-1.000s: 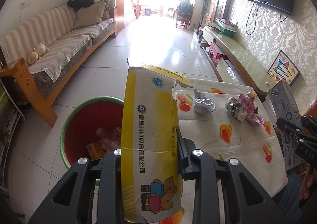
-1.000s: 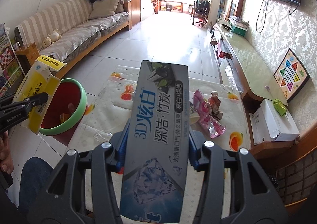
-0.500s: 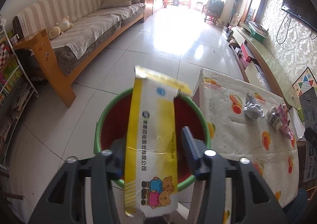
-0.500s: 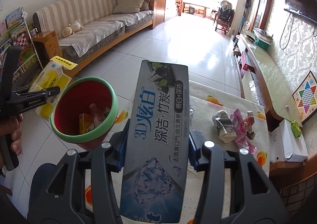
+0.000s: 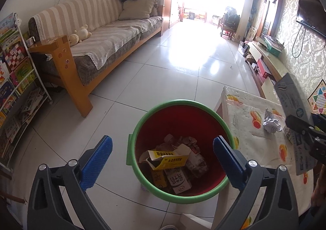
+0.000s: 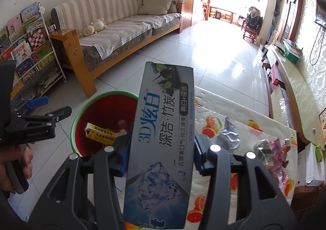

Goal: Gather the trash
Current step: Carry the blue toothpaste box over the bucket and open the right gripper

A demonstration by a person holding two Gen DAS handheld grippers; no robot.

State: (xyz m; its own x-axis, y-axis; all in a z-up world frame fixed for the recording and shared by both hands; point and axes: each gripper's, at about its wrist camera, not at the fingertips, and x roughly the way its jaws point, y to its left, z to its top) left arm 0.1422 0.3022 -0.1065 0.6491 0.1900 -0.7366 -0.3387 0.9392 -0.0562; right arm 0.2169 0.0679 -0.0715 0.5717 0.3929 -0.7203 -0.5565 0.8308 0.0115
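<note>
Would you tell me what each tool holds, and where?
The right tool clamps the toothpaste box by its long edges, around mid-length. The left tool, opening, holds nothing.

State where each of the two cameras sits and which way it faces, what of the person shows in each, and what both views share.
Left wrist: sits on the left gripper, looking forward and down into the green-rimmed red trash bin; its jaws are opening, nothing between them.
Right wrist: sits on the right gripper, shut on the long grey toothpaste box, facing the fruit-print tablecloth; a hand shows at left.
Shared: bin, yellow carton inside, crumpled paper ball, striped sofa.
</note>
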